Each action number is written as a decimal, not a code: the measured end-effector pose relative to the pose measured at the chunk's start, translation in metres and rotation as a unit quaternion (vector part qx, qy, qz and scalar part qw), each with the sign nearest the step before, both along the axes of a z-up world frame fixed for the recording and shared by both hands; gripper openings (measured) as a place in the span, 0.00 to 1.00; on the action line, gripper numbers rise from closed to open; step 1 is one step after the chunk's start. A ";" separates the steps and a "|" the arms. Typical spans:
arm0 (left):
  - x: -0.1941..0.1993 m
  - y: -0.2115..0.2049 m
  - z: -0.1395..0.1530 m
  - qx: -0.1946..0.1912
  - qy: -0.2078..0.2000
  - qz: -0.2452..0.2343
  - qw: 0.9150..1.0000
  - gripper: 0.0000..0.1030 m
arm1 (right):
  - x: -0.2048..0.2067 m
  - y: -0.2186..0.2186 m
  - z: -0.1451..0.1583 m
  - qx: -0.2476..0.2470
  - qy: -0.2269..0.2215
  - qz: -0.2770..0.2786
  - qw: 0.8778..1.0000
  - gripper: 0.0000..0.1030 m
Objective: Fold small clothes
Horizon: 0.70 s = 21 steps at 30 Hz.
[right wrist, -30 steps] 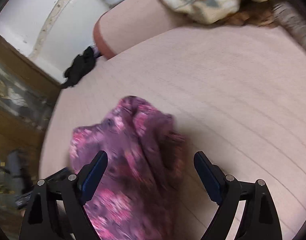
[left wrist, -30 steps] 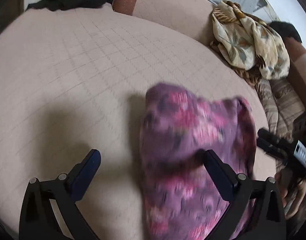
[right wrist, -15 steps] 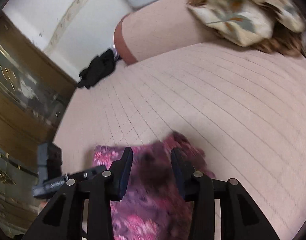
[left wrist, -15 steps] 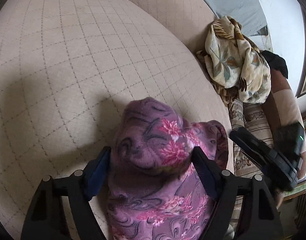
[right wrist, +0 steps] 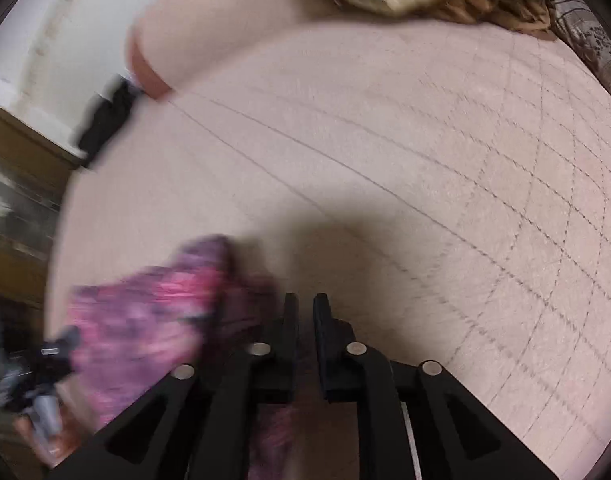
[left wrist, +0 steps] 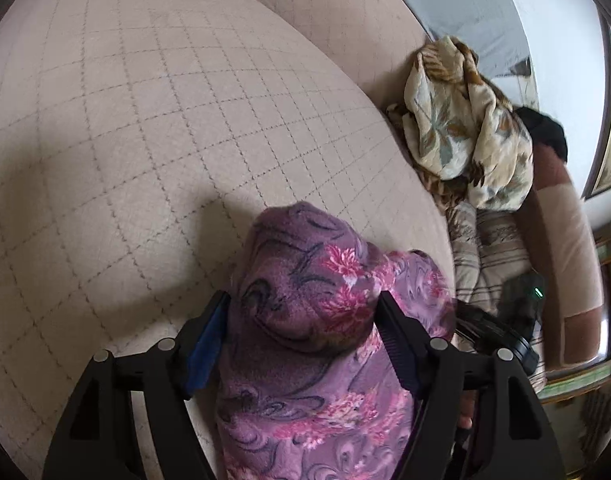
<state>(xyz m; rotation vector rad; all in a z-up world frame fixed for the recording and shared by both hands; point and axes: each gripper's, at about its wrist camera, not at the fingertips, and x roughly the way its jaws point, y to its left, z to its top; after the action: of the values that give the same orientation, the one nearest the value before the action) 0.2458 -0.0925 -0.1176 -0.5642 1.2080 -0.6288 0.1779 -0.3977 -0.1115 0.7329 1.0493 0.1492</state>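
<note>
A purple garment with pink flowers (left wrist: 305, 320) bulges between the fingers of my left gripper (left wrist: 303, 316), which press on both its sides; it is held over the beige quilted sofa seat (left wrist: 145, 128). In the right wrist view the same garment (right wrist: 153, 312) hangs blurred at the lower left. My right gripper (right wrist: 305, 308) has its fingers almost together, with an edge of the purple cloth showing between them lower down. The right gripper also shows in the left wrist view (left wrist: 501, 332), beside the garment.
A cream floral cloth (left wrist: 465, 120) lies heaped at the sofa back, over a striped cushion (left wrist: 489, 248). A black garment (right wrist: 105, 120) lies at the far end of the seat. A wooden cabinet (right wrist: 13, 184) stands to the left.
Both grippers went from wide open to closed on the garment. The left closed first and holds a thick bunch. The right narrowed to a thin gap and swung right.
</note>
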 end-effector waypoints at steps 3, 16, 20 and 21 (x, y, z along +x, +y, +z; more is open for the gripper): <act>-0.002 0.004 0.000 -0.005 0.002 0.001 1.000 0.70 | -0.023 0.000 0.023 0.017 -0.039 -0.020 0.999 0.82; -0.018 0.002 0.000 -0.003 -0.004 0.006 1.000 0.70 | -0.023 0.030 -0.029 0.104 0.041 0.000 0.994 0.67; -0.018 0.001 -0.001 -0.006 0.001 -0.002 1.000 0.75 | -0.048 0.013 -0.035 0.154 0.042 -0.042 0.986 0.70; -0.018 -0.001 -0.004 -0.004 0.008 -0.007 1.000 0.80 | -0.050 0.012 -0.040 0.168 0.040 -0.043 0.984 0.74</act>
<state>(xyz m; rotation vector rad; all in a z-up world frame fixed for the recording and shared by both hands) 0.2279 -0.0940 -0.1218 -0.5694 1.2258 -0.6416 0.1284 -0.3859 -0.1516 1.0952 1.0787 0.2262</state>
